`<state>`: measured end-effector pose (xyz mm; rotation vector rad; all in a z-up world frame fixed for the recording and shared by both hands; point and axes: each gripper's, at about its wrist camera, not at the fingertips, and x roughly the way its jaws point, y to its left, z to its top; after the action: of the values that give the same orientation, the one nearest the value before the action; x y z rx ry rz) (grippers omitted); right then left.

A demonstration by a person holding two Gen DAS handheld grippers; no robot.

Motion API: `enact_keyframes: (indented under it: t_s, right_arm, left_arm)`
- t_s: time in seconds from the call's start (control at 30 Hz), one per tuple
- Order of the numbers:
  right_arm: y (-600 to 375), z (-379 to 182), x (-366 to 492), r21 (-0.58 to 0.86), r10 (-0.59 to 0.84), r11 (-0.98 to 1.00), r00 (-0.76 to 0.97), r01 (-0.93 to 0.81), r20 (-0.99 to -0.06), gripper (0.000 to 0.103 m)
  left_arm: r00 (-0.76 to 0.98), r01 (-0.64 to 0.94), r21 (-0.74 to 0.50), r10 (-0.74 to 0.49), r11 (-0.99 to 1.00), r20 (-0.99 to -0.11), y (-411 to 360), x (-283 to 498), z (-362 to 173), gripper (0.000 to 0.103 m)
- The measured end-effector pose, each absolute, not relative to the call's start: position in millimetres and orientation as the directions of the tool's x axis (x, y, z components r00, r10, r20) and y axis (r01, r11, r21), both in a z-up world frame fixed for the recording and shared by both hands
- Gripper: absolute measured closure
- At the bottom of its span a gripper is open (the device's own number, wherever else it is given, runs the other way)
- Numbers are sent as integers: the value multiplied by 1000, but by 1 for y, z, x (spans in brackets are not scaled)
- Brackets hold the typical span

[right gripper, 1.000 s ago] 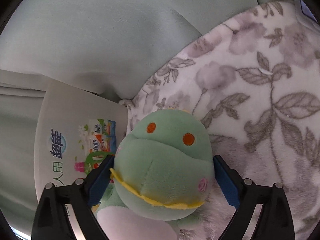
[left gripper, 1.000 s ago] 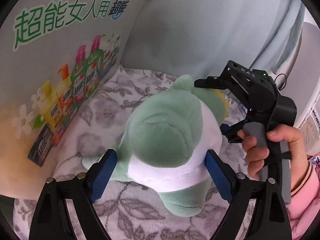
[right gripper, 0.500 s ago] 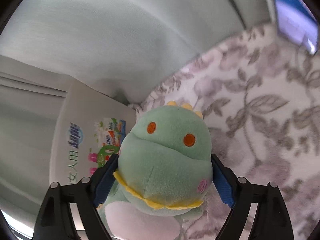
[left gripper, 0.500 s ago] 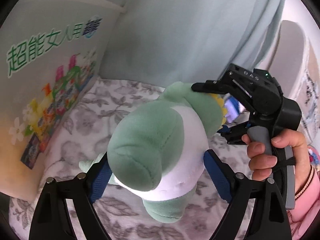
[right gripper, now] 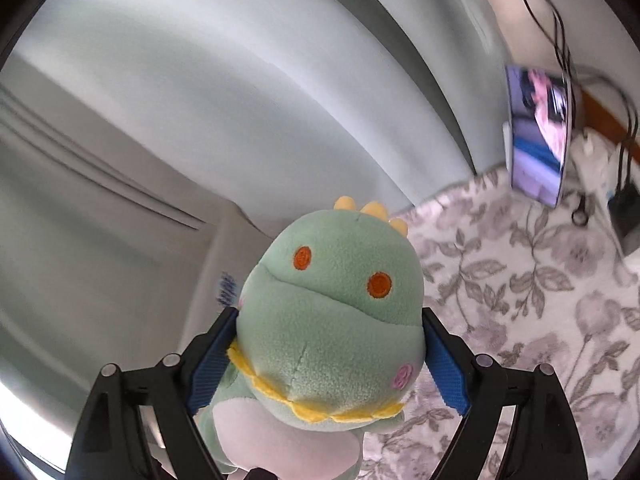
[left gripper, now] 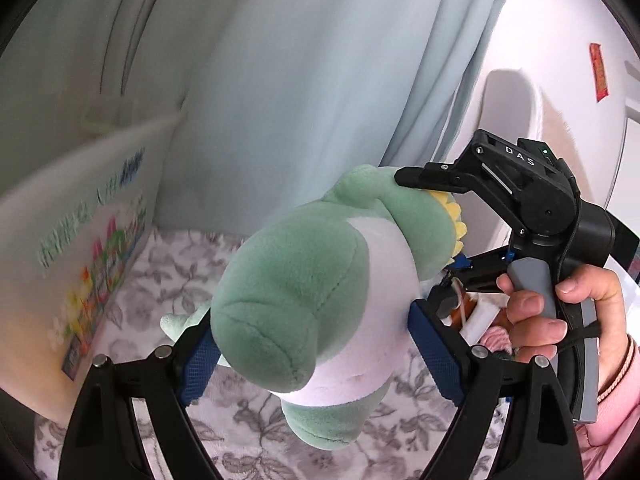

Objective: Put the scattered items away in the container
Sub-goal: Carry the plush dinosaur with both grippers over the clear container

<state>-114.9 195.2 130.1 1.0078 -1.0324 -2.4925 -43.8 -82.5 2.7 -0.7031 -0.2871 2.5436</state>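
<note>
Plush fills the left wrist view: a green stuffed dinosaur toy with white belly and yellow spikes (left gripper: 304, 292), clamped at its body between the left gripper (left gripper: 316, 344) pads, above the grey floral blanket (left gripper: 168, 276) — the right gripper (left gripper: 500, 200) at two o'clock bites its head. Right wrist view: the right gripper's blue pads (right gripper: 444, 368) squeeze the head at centre, a lit phone screen (right gripper: 538, 136) at one o'clock.

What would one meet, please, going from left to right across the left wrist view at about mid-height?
Printed detergent box → green dinosaur plush → right gripper clamped on its head → hand holding that gripper's grey handle.
</note>
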Motion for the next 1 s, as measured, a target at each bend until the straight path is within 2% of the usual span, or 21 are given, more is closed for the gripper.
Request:
enact_keyframes:
  t_s: [0.17, 0.47, 0.7, 1.0]
  right_arm:
    - [172, 168, -106, 691, -486, -721, -747, 49, -454, 14]
    - [94, 221, -125, 712, -614, -663, -712, 231, -341, 14]
    - [24, 260, -143, 634, -648, -688, -692, 353, -318, 14]
    - [-8, 285, -171, 658, -726, -626, -622, 418, -295, 14]
  left_arm:
    - [-792, -383, -294, 475, -876, -384, -101, -27, 36, 14]
    - [-887, -283, -236, 347, -930, -306, -168, -6, 90, 14]
    - [-925, -223, -193, 270, -955, -267, -205, 0, 118, 14]
    - [-953, -144, -205, 192, -968, -235, -241, -3, 141, 14]
